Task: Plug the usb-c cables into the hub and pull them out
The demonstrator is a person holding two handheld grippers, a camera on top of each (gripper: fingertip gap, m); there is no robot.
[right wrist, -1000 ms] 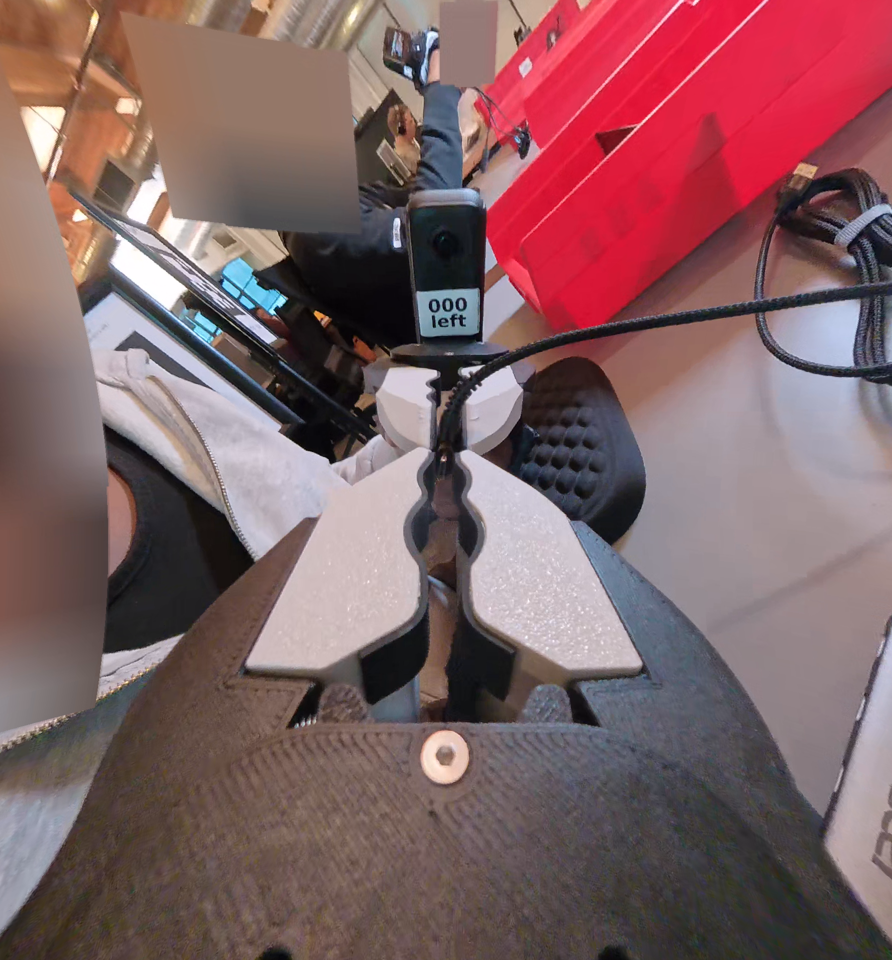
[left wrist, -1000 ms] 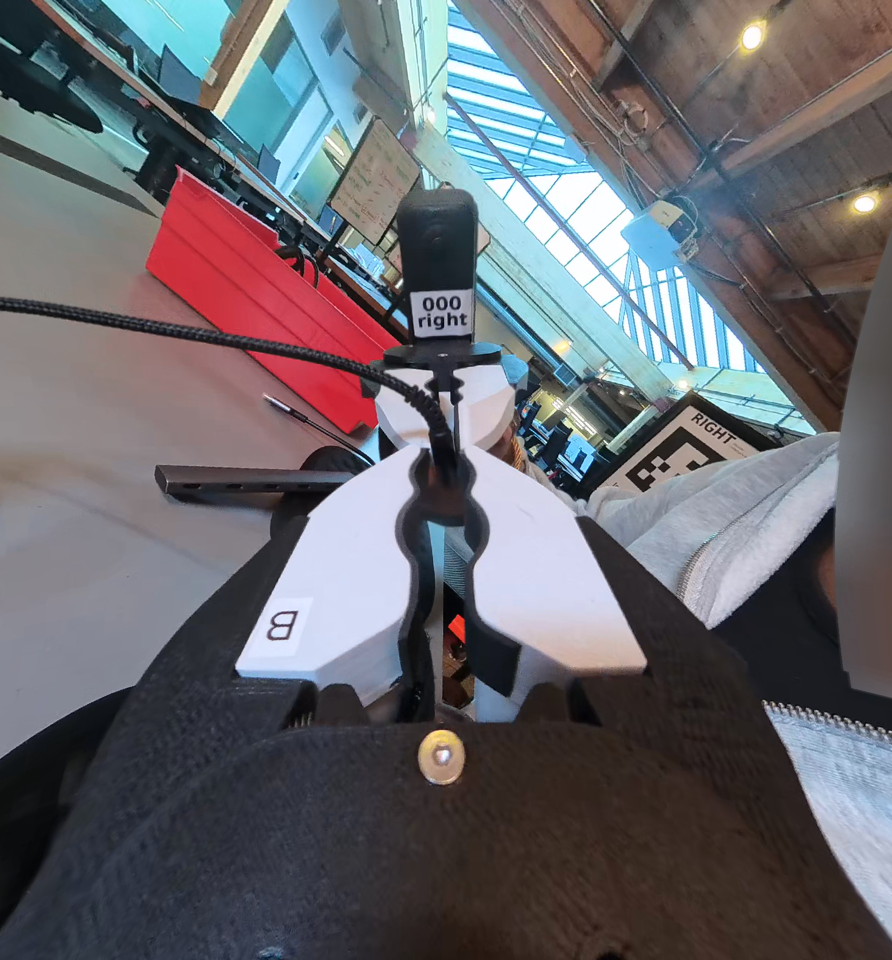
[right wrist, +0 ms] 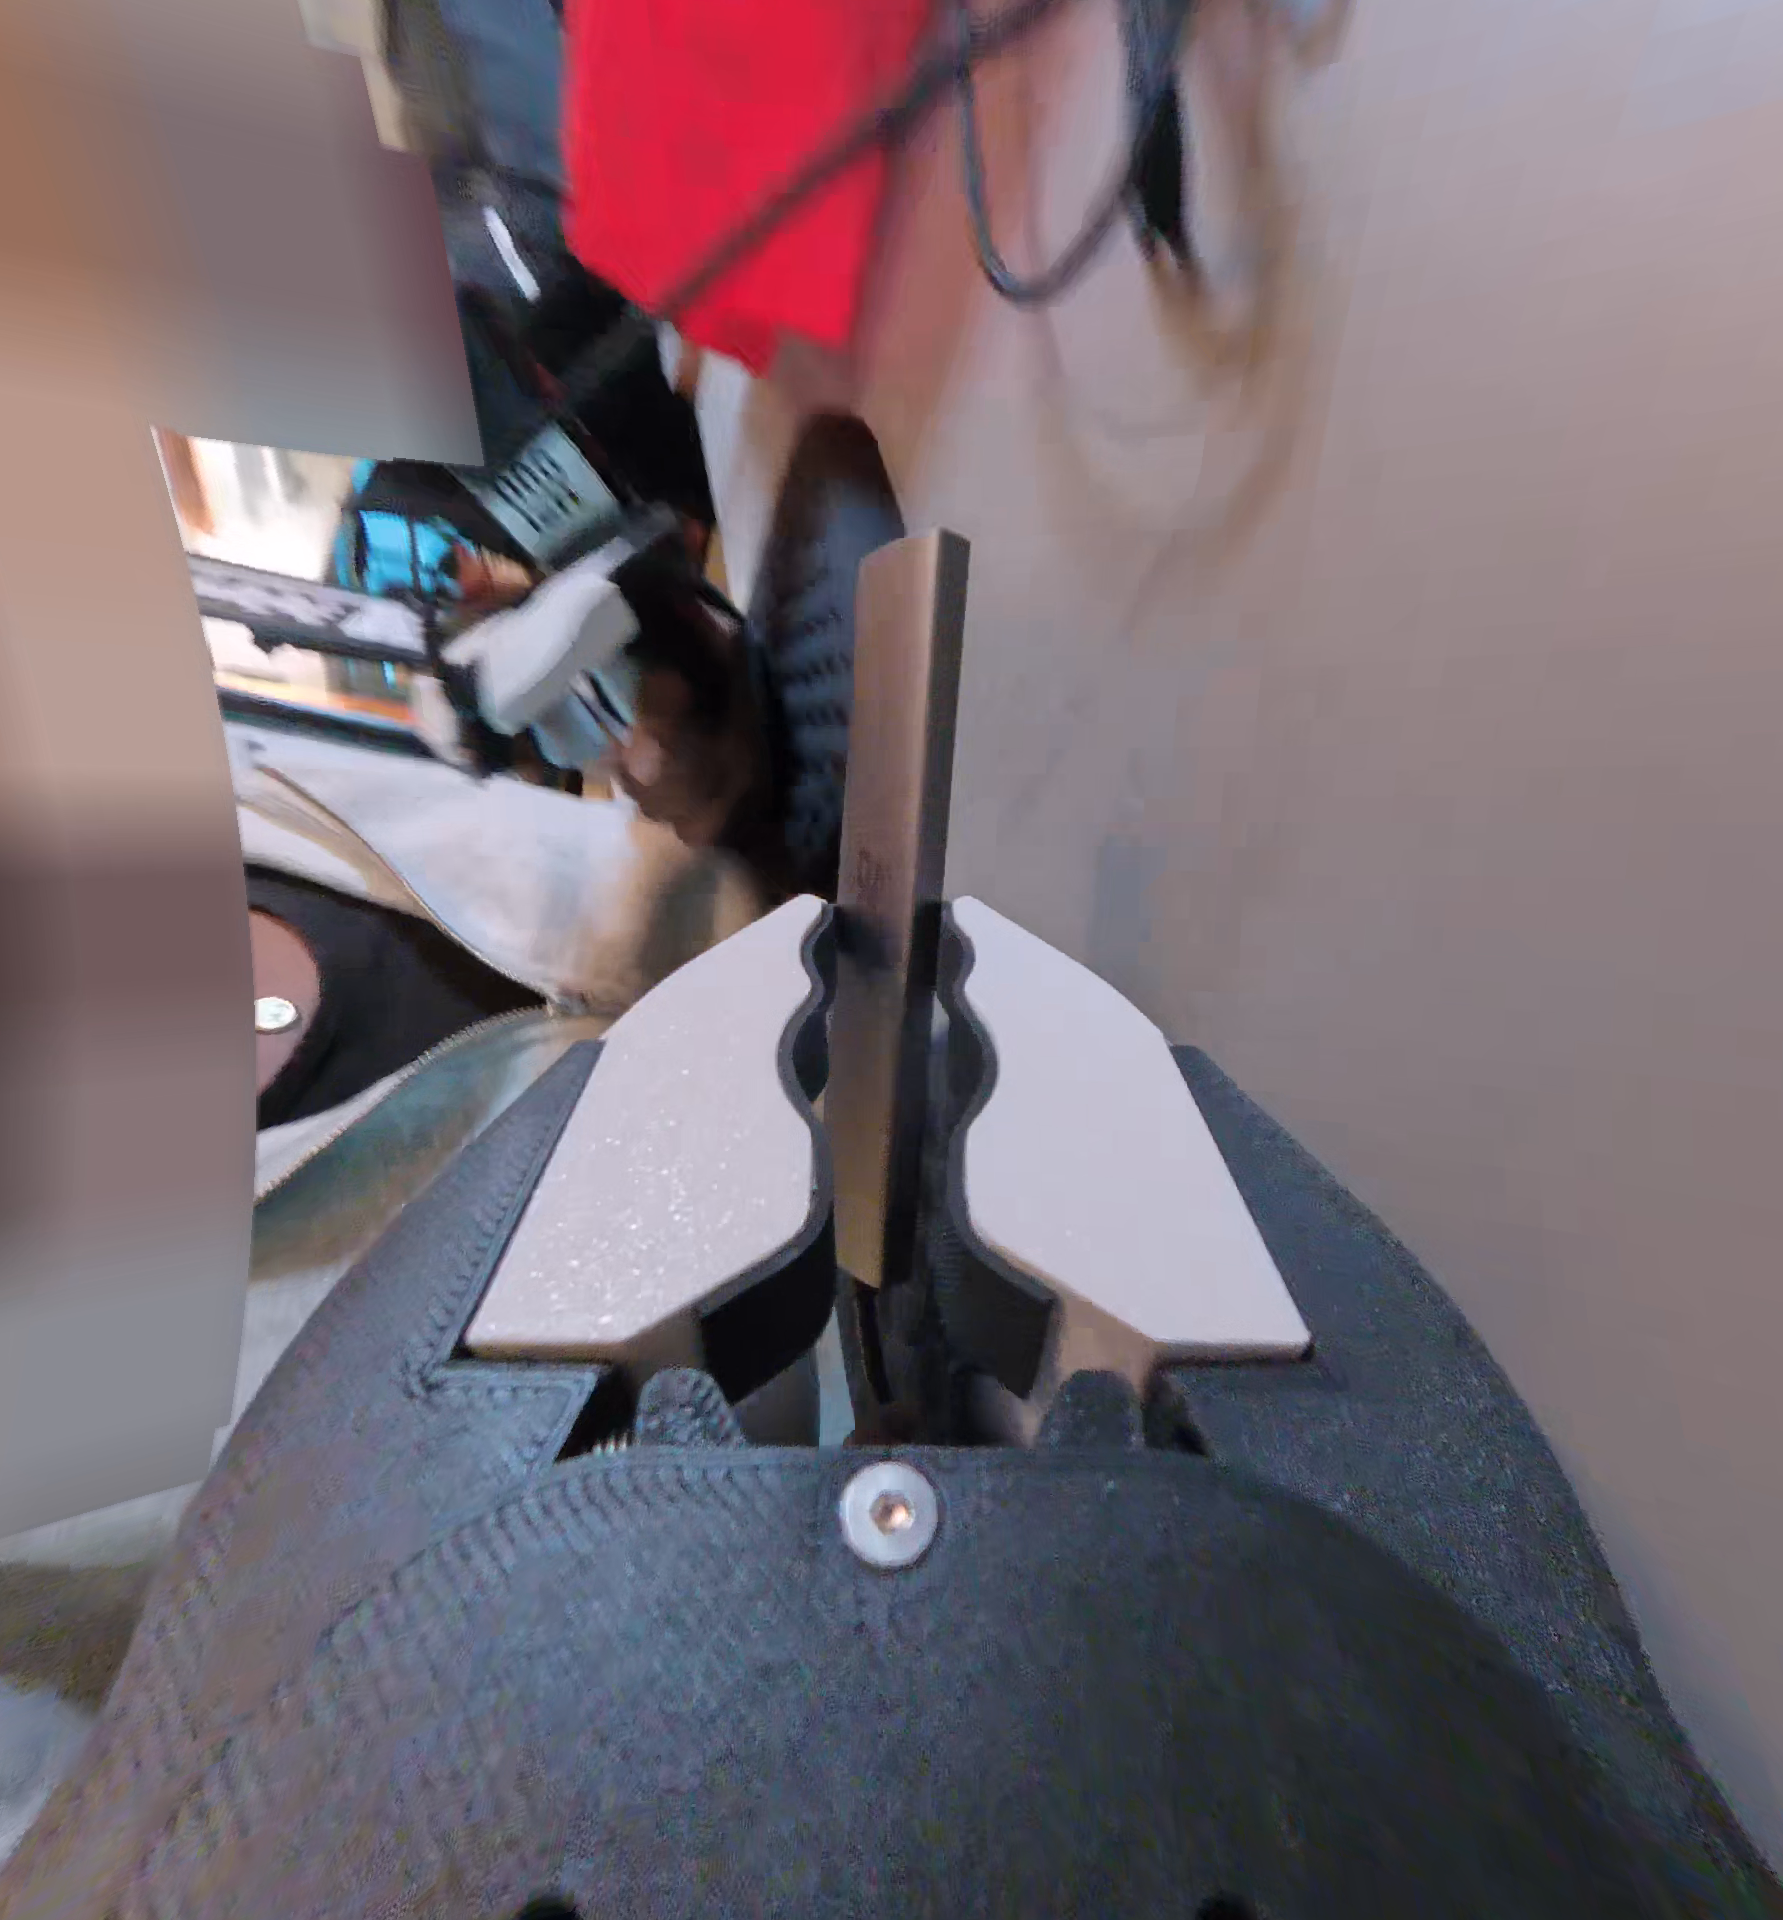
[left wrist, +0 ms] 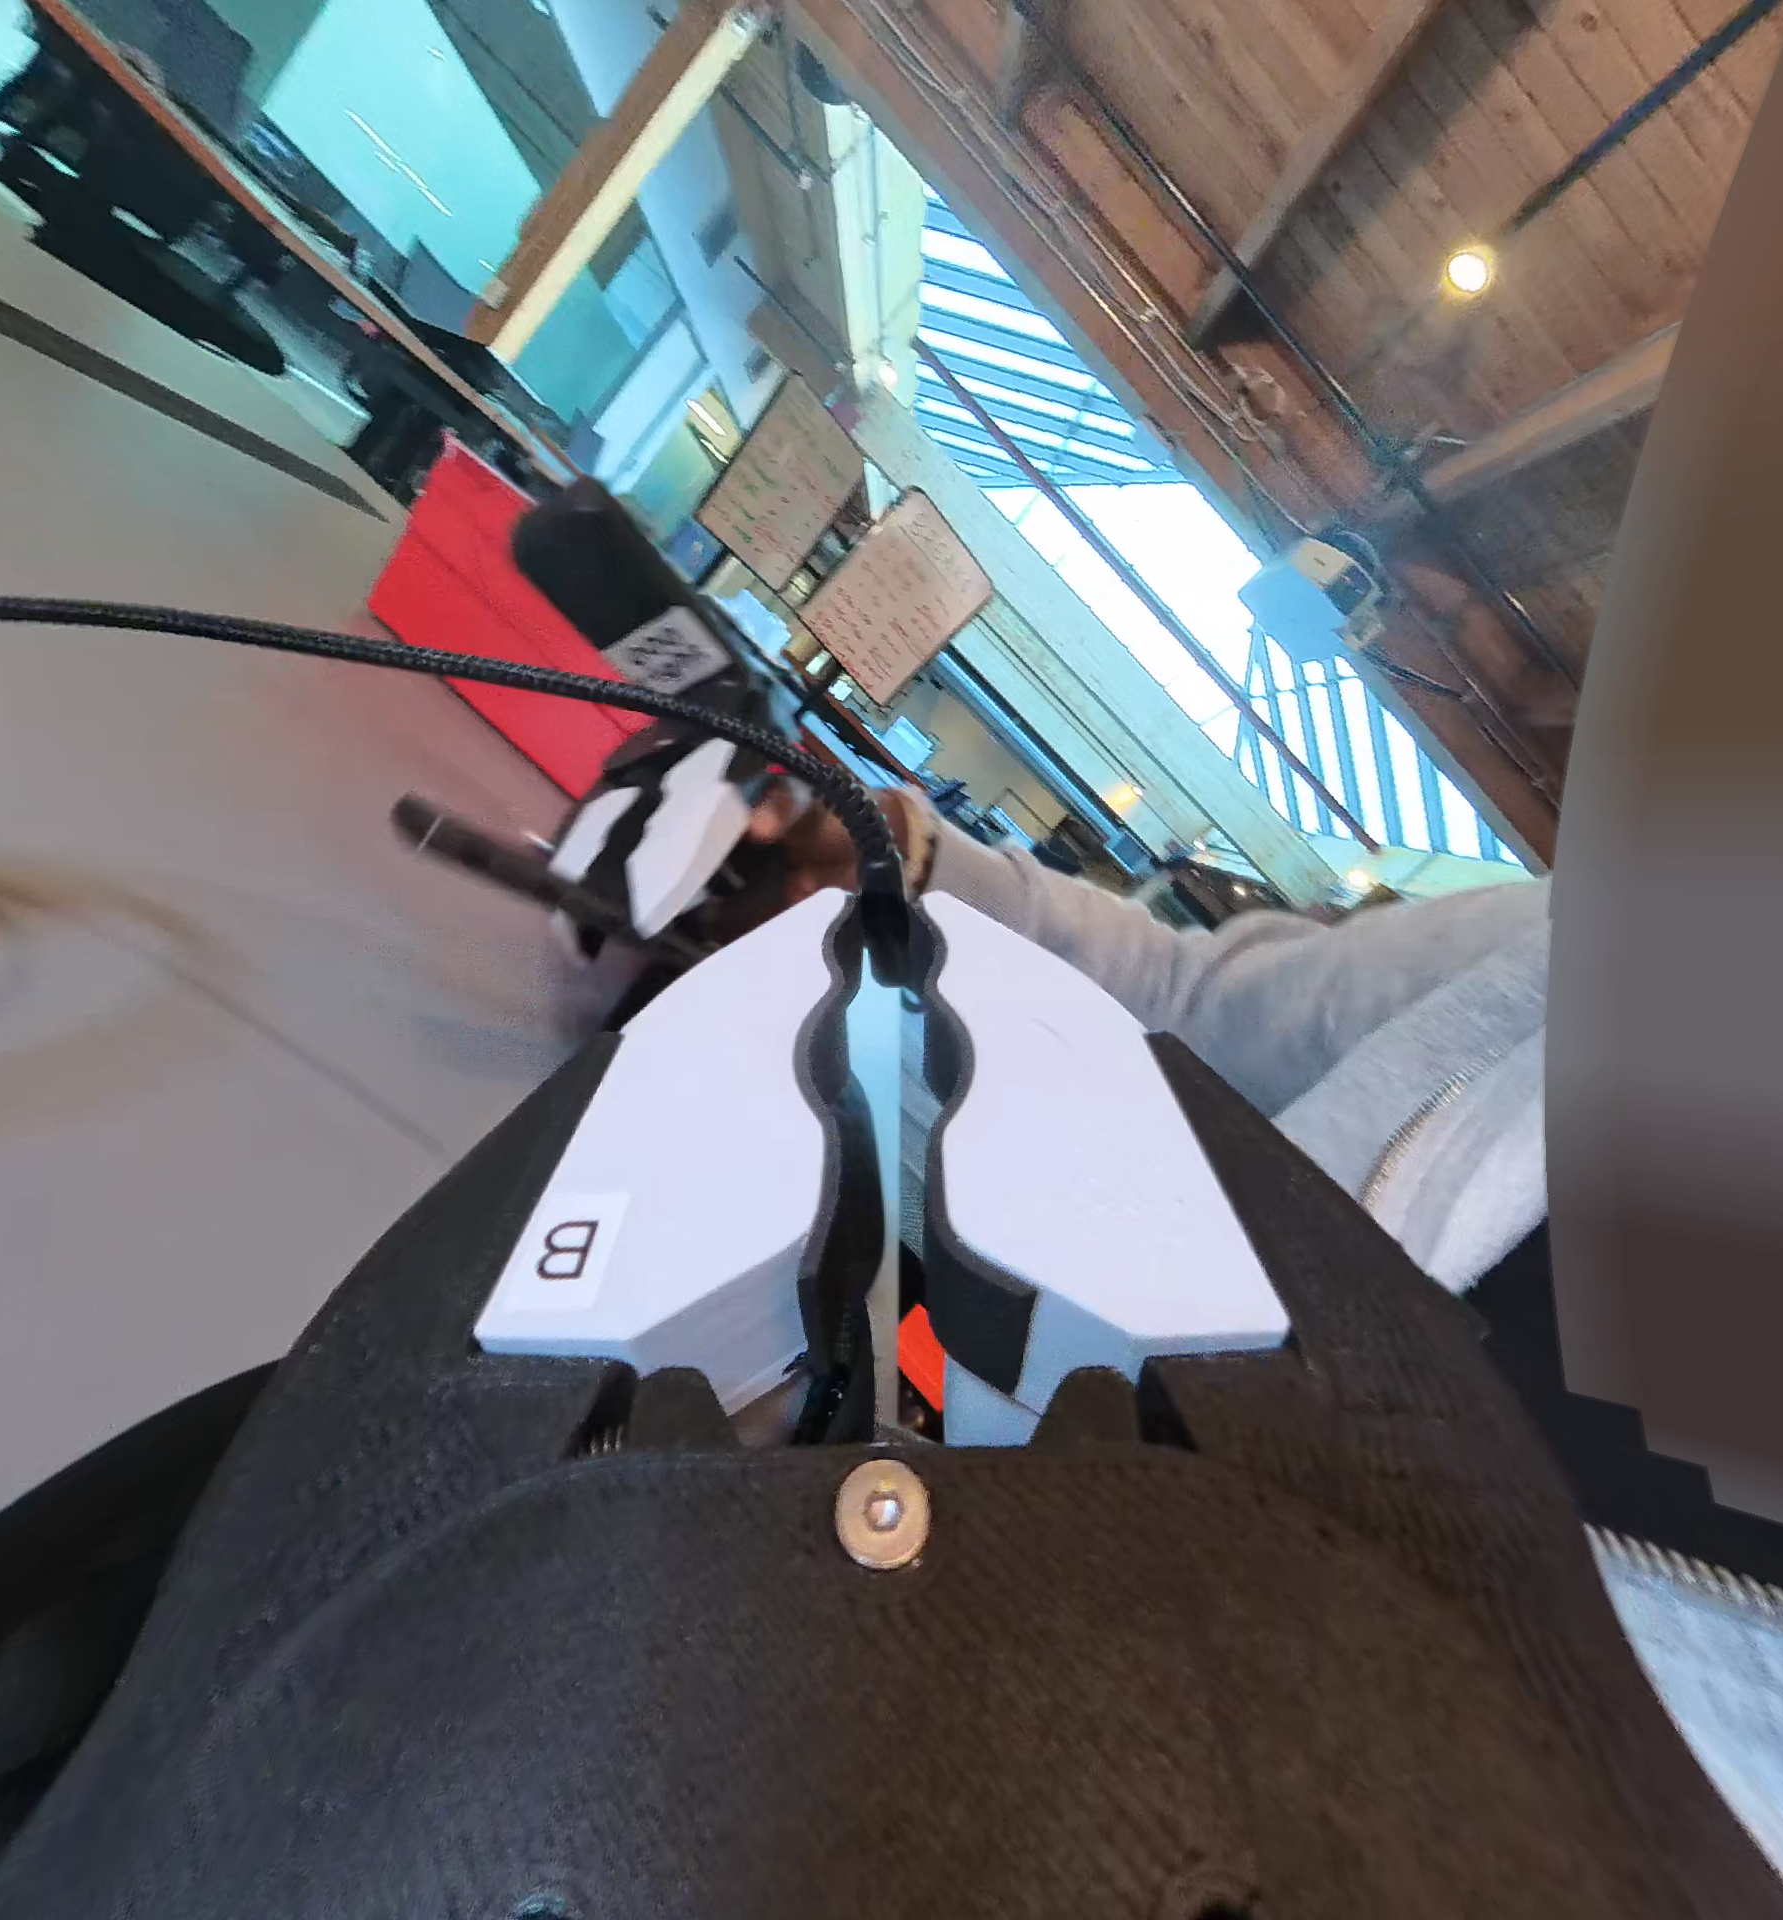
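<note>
- The left tool (left wrist: 882, 935) is clamped on the black braided usb-c cable (left wrist: 367, 652) just behind its plug, at the very fingertips; the cable arcs away leftward above the desk (left wrist: 191, 987).
- The right tool (right wrist: 887, 925) is clamped on the slim grey metal hub (right wrist: 902, 727), which stands up between its white fingers (right wrist: 679, 1132) and pokes out well beyond them.
- In the left wrist view the right tool (left wrist: 658, 842) shows farther off, holding the hub (left wrist: 471, 844) above the desk, apart from the cable's plug.
- A red box (left wrist: 471, 613) sits on the desk behind; what it holds cannot be seen.
- A loose black cable loop (right wrist: 1032, 208) lies blurred beside the red box (right wrist: 731, 156).
</note>
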